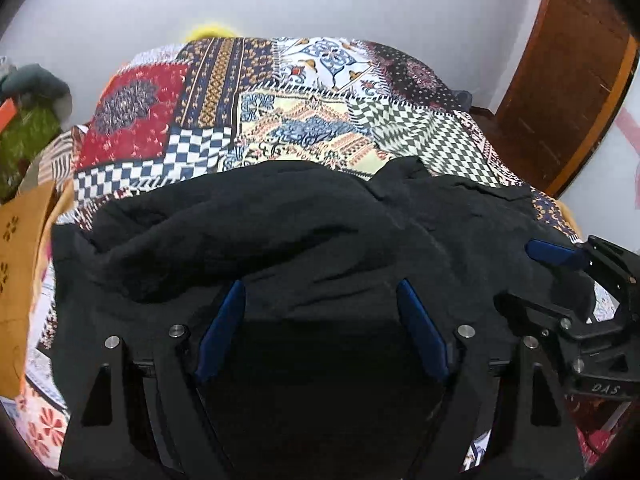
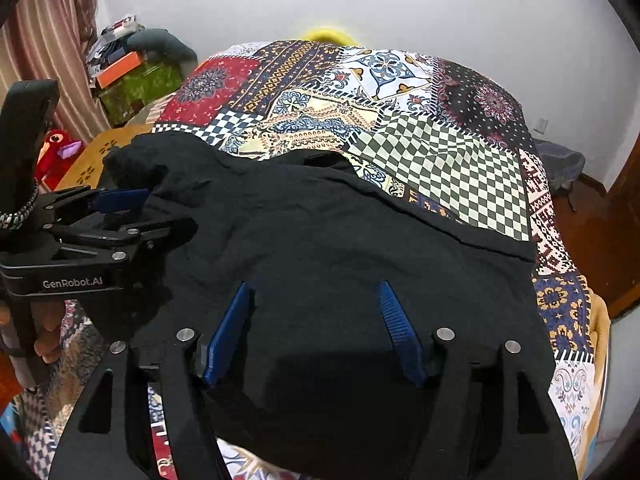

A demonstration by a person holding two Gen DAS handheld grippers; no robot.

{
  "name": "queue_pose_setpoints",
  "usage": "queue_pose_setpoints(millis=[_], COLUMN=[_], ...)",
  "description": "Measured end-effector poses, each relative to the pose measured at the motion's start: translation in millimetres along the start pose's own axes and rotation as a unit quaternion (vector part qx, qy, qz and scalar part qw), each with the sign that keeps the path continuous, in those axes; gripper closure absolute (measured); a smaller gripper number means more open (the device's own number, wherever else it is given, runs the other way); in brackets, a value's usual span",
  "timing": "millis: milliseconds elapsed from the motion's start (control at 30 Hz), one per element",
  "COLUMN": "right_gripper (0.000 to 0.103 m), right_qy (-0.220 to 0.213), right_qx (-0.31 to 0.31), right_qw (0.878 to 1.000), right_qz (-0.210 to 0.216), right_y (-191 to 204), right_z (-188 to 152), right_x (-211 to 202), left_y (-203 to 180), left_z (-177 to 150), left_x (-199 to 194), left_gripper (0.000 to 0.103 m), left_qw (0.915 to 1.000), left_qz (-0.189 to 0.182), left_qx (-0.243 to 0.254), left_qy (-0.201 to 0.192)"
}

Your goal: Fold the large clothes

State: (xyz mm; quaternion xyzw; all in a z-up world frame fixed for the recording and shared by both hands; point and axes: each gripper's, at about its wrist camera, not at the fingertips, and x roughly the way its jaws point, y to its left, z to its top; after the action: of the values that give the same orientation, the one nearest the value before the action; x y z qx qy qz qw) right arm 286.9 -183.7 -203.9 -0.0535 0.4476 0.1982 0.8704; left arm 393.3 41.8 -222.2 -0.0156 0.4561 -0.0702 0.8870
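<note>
The garment (image 1: 280,232) lies on the near part of the bed (image 1: 304,120), the quilt (image 2: 440,160) bare behind it up to the wall. The left gripper (image 1: 322,292) and right gripper (image 2: 314,296) sit side by side over its near edge. A cluttered box (image 2: 136,84) stands left of the bed.

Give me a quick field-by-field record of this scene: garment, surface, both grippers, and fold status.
garment: black garment, rumpled, spread across the near part of the bed
surface: patchwork bedspread
left gripper: jaws open, over the black cloth, nothing clamped
right gripper: jaws open, over the black cloth, nothing clamped
fold status: no neat fold visible
background: white wall
</note>
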Motion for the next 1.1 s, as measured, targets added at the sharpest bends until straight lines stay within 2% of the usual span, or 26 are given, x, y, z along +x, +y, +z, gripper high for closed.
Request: queue_pose_setpoints(millis=[67,167,333,467,600,667,800,867,933,1033,1100], right_gripper=[0.033,0.032,0.031,0.031,0.031,0.031,0.031,0.031,0.031,0.031,0.031], right_qy=[-0.002,-0.001,0.011,0.018,0.027,0.031,0.043,0.044,0.041,0.032,0.022], right_qx=[0.003,-0.001,0.007,0.036,0.051,0.055,0.074,0.083,0.088,0.089,0.088], right_qw=[1.000,1.000,1.000,0.999,0.998,0.998,0.996,0.995,0.995,0.995,0.996], right_qz=[0.004,0.000,0.001,0.010,0.000,-0.005,-0.009,-0.010,-0.009,-0.007,-0.007], right_y=[-1,2,1,-7,-12,-14,-21,-23,-24,-20,-16], right_z=[-2,-3,-6,-11,-19,-23,-32,-35,-37,-36,-34], right_x=[2,1,-8,-16,-28,-33,-43,-49,-56,-66,-73], left_y=[-3,-7,-3,3,11,16,35,52,72,101,119], left_z=[-2,-7,-11,-20,-33,-40,-60,-69,-78,-90,-97], left_x=[2,3,-4,-20,-40,-50,-72,-83,-96,-122,-134], left_gripper=[0.022,0.021,0.020,0.018,0.016,0.016,0.016,0.016,0.016,0.016,0.016], left_qw=[0.9999,0.9992,0.9997,0.9999,0.9998,0.9996,0.9968,0.9940,0.9912,0.9861,0.9793], left_qz=[0.011,0.027,0.021,0.017,0.011,0.022,0.077,0.099,0.104,0.071,0.049], left_qx=[0.008,0.023,0.010,0.000,-0.015,-0.017,-0.024,-0.047,-0.080,-0.144,-0.188], left_qy=[-0.009,-0.018,-0.002,0.001,0.004,0.001,-0.005,-0.005,-0.014,-0.044,-0.056])
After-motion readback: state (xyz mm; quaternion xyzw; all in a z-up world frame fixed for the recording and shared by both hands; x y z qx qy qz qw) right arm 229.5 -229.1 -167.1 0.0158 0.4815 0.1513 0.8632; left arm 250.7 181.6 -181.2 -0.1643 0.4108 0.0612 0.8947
